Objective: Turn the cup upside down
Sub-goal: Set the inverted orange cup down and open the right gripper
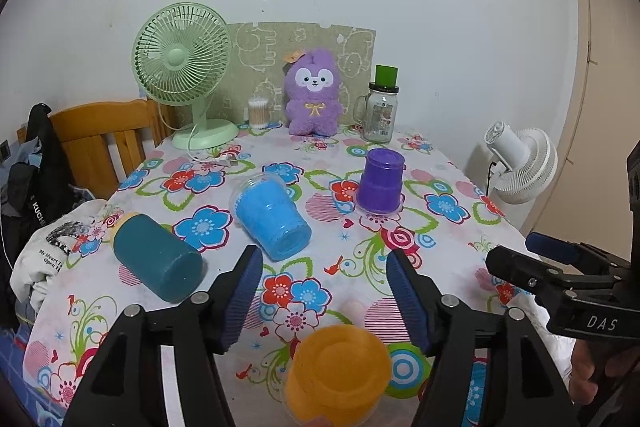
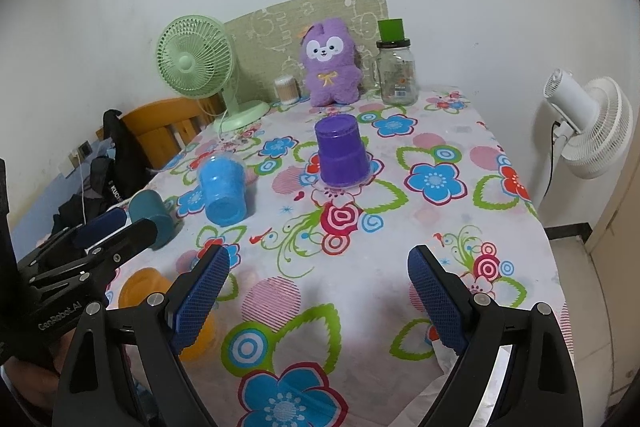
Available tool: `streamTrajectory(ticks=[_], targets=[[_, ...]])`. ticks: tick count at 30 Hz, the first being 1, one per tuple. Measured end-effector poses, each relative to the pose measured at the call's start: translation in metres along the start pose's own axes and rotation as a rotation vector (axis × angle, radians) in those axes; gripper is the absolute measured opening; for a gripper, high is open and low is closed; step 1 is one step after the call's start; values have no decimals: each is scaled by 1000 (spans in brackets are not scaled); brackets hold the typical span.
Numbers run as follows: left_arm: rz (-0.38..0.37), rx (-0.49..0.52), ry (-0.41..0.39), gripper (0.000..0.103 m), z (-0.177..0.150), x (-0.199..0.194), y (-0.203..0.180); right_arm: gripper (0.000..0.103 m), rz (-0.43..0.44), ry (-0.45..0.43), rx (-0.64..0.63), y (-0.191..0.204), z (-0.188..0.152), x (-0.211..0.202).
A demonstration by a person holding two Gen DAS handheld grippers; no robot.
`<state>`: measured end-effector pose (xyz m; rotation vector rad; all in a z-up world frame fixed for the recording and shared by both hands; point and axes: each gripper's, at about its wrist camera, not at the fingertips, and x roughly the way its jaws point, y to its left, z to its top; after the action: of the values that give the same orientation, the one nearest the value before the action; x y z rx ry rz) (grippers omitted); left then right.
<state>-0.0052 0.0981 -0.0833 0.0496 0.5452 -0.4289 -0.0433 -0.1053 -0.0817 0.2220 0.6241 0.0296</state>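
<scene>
An orange cup stands upside down at the table's near edge, just below my open, empty left gripper; it also shows in the right wrist view. A blue cup lies on its side mid-table, base toward me; it shows in the right wrist view too. A teal cup lies on its side at the left. A purple cup stands upside down farther back, also in the right wrist view. My right gripper is open and empty above the near tablecloth.
At the table's back stand a green fan, a purple plush, a glass jar and a cotton-swab tub. A wooden chair with clothes is at the left. A white fan stands to the right.
</scene>
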Motion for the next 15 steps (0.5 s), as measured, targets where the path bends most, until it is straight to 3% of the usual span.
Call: streamTrajectory(ticks=[6, 15], targets=[[-9, -10, -10, 83, 1, -4, 4, 92, 7, 6, -23, 10, 0, 3], [4, -27, -30, 91, 5, -13, 14, 92, -3, -8, -47, 22, 5, 2]])
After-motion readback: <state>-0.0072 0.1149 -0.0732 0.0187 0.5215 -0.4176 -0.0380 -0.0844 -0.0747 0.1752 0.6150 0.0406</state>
